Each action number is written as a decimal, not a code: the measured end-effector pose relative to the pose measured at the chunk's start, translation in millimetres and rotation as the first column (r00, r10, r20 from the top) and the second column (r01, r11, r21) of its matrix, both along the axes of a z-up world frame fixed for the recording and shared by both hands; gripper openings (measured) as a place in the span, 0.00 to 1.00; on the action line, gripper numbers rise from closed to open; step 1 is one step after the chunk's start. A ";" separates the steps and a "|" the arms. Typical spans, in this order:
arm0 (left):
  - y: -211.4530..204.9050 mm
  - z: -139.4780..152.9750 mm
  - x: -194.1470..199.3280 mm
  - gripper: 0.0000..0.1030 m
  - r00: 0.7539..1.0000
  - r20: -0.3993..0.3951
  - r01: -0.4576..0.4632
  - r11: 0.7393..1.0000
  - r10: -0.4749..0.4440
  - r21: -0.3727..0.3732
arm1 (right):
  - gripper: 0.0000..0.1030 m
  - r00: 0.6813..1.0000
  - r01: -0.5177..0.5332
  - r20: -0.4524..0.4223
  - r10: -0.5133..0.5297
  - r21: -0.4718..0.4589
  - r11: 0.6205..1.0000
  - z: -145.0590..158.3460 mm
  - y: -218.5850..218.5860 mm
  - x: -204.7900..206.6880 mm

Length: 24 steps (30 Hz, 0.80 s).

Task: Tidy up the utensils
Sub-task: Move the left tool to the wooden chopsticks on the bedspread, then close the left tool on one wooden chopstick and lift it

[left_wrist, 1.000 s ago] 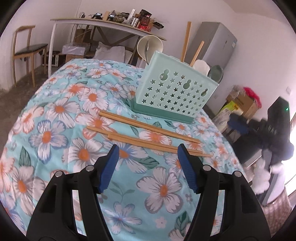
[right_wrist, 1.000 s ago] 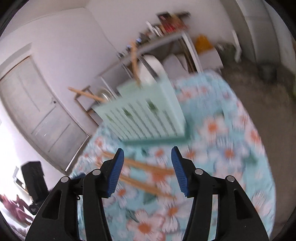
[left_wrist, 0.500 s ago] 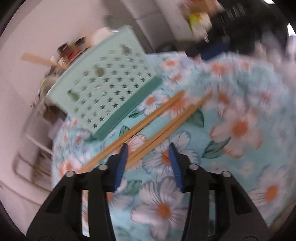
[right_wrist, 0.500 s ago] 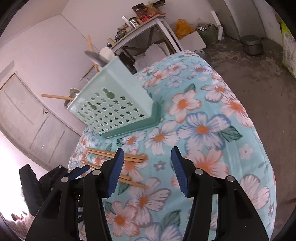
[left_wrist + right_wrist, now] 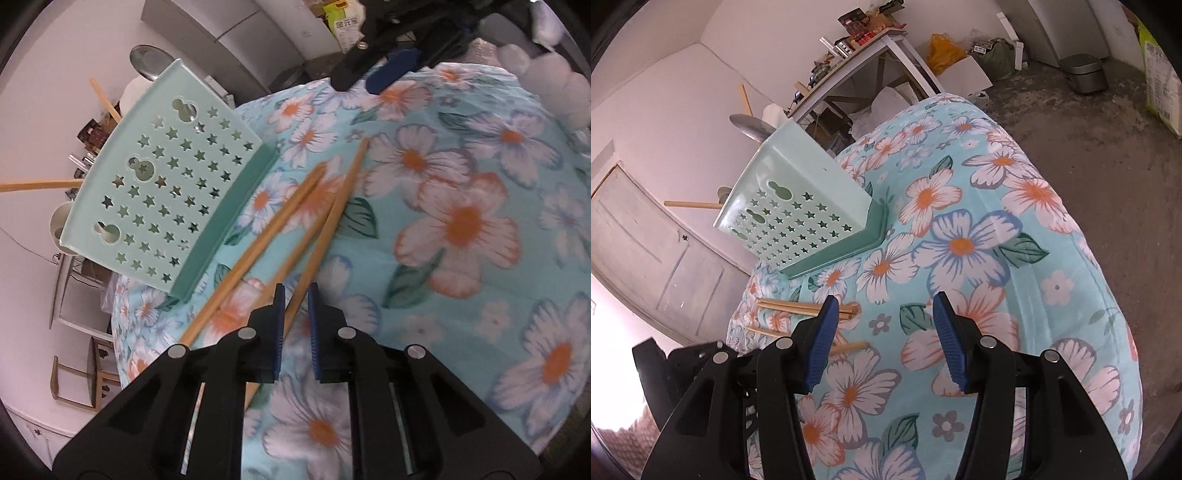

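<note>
Left gripper: the blue-padded jaws have just been closing and now stand almost together, with one long wooden chopstick running between them. The pads appear to pinch it, though the contact itself is hard to confirm from this angle. Two further wooden chopsticks lie just beside it on the floral turquoise tablecloth, all three near the pale green plastic utensil basket with star-shaped cut-outs.

Right gripper: jaws spread about halfway, nothing between them, hovering above the tablecloth. The basket stands ahead of it, and the chopstick ends show behind its left finger.

Against the frame a second ago, the left gripper has rolled sharply and come down to the chopsticks, its jaws then wide and empty. The right gripper's spread is unchanged.
</note>
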State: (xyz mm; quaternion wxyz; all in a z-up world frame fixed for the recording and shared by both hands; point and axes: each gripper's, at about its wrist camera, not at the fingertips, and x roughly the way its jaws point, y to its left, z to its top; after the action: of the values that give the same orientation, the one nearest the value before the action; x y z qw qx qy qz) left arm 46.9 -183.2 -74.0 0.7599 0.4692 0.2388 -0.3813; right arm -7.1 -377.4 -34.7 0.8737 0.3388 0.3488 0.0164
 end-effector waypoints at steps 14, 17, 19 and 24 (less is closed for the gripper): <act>54.0 21.0 7.6 0.20 0.860 -0.490 -0.219 0.970 0.143 -0.101 | 0.51 1.000 -0.011 0.019 0.010 0.022 1.000 2.8 2.7 -4.3; 50.4 29.3 17.6 0.25 0.803 -0.586 -0.245 0.957 0.112 -0.153 | 0.51 1.000 -0.022 0.022 0.021 0.029 0.999 3.6 5.5 -6.4; 43.1 30.4 23.1 0.25 0.779 -0.619 -0.258 0.951 0.101 -0.170 | 0.51 1.000 -0.026 0.013 0.026 0.028 0.999 2.1 6.8 -7.6; 7.1 16.6 32.8 0.25 0.773 -0.626 -0.259 0.953 0.106 -0.159 | 0.51 1.000 -0.018 -0.001 0.018 0.037 0.999 -1.3 5.2 -12.0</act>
State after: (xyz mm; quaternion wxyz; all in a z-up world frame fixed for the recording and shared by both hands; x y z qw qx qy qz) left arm 79.7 -176.1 -57.4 0.7258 0.2016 0.4686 -0.4615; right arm -19.1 -372.2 -36.0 0.8668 0.3520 0.3519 0.0304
